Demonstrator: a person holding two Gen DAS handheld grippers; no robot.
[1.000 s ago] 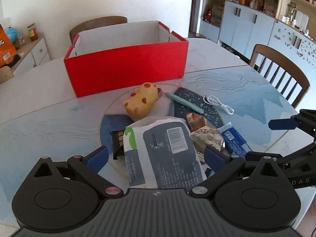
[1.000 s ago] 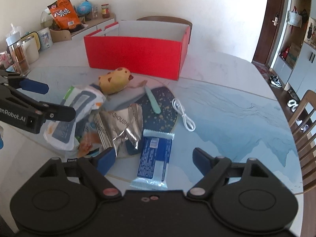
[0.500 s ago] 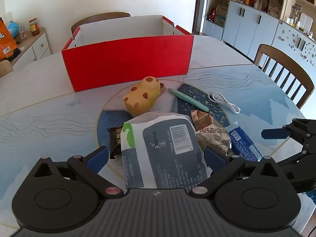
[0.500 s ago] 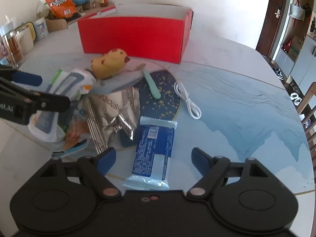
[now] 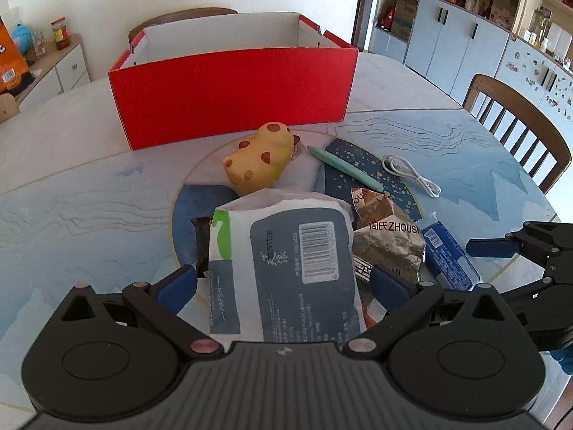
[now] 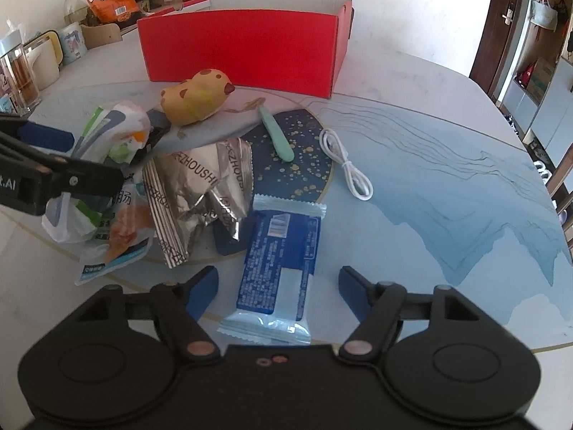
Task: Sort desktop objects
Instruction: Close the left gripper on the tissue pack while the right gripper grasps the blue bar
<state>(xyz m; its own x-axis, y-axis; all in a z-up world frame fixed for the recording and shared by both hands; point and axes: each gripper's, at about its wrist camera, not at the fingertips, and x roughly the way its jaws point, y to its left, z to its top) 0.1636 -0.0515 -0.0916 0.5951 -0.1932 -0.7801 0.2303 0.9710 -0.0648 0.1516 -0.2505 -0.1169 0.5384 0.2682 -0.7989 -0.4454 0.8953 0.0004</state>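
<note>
- One red box [image 5: 232, 93] is seen on the table.
- One yellow spotted toy [image 5: 259, 159] is counted.
- One green pen [image 6: 276, 132] is seen.
- One white cable [image 6: 345, 165] is seen.
- One blue snack packet [image 6: 279, 247] is seen.
- One silver foil wrapper [image 6: 200, 193] is seen.
- One tissue pack [image 5: 286, 268] is counted.
- Two grippers are seen: left gripper [image 5: 283, 283], right gripper [image 6: 277, 283].

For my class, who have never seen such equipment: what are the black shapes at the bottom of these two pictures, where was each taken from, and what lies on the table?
Each black shape is a hand-held two-finger gripper with a camera looking along its blue-tipped fingers. One picture comes from the left gripper, the other from the right gripper.

On the table stand an open red cardboard box, a yellow spotted soft toy, a mint-green pen, a coiled white cable, a crumpled silver foil wrapper, a white-and-grey paper pack and a blue-and-white sealed snack packet.

Nothing is held. The left gripper straddles the paper pack; the right gripper's jaws, just closing, straddle the blue packet without pressing it.
</note>
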